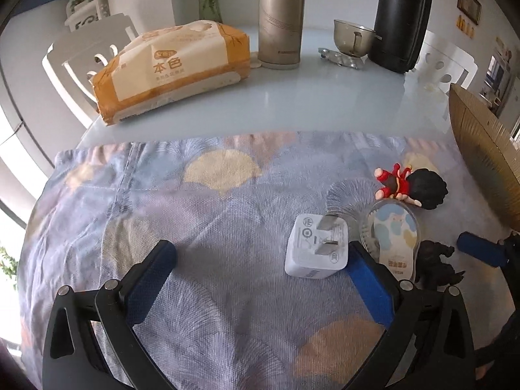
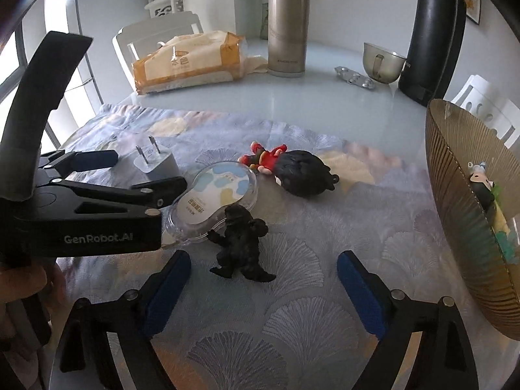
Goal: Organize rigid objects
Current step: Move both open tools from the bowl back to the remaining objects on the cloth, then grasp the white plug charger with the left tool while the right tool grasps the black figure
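Observation:
A white plug adapter lies on the patterned cloth, just inside my open left gripper's right finger; the right wrist view shows it between the left gripper's fingers. Next to it lie a clear oval case, a black dinosaur figure and a red-and-black doll. My right gripper is open and empty, with the dinosaur just ahead of its fingers. A ribbed brown bowl at the right holds small toys.
Beyond the patterned cloth, the glass table carries a tissue pack, a metal flask, a glass cup, a blister pack and a black jug. White chairs stand behind.

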`<action>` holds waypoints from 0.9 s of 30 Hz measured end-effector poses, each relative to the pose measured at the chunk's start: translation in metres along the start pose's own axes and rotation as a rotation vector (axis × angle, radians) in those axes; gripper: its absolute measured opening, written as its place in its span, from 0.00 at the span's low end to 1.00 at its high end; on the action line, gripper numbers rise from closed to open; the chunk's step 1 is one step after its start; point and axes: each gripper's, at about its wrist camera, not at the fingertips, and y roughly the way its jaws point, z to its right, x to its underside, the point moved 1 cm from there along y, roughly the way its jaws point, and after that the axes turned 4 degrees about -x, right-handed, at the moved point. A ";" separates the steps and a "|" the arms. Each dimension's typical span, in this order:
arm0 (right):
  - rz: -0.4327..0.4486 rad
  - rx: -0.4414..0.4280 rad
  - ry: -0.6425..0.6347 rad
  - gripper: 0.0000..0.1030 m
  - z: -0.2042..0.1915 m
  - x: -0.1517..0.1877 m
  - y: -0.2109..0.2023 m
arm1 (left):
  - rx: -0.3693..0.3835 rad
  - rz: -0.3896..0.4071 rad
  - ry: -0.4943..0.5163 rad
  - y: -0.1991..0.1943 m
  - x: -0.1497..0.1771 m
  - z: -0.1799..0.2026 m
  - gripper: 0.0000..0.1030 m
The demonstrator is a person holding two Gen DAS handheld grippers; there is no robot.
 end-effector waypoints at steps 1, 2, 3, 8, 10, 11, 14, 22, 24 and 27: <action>0.002 -0.002 -0.005 0.81 -0.001 0.000 0.000 | -0.001 0.000 -0.002 0.000 0.001 0.000 1.00; 0.005 -0.005 -0.010 0.76 -0.002 0.000 -0.001 | -0.002 0.000 -0.003 -0.001 0.001 0.000 1.00; 0.008 -0.009 -0.017 0.73 -0.004 -0.001 -0.001 | -0.002 -0.001 -0.004 0.000 0.000 0.000 1.00; 0.027 -0.028 -0.030 0.45 -0.007 -0.001 -0.004 | -0.004 -0.001 -0.009 0.001 -0.001 0.000 1.00; 0.032 -0.033 -0.018 0.42 -0.005 -0.001 -0.005 | -0.003 -0.001 -0.008 0.001 -0.001 0.001 1.00; 0.033 -0.039 -0.013 0.38 -0.004 -0.001 -0.005 | -0.001 0.001 -0.008 0.002 -0.001 0.001 0.98; 0.038 -0.047 -0.001 0.35 -0.002 -0.001 -0.006 | 0.003 0.039 -0.005 -0.006 -0.001 0.001 0.59; 0.049 -0.084 0.021 0.34 0.001 -0.001 -0.008 | 0.041 0.070 -0.044 -0.012 -0.002 -0.005 0.27; 0.051 -0.094 0.029 0.34 0.003 -0.001 -0.008 | 0.058 0.071 -0.064 -0.011 -0.002 -0.009 0.27; 0.058 -0.096 0.029 0.34 0.002 -0.001 -0.010 | 0.063 0.073 -0.087 -0.011 -0.002 -0.013 0.27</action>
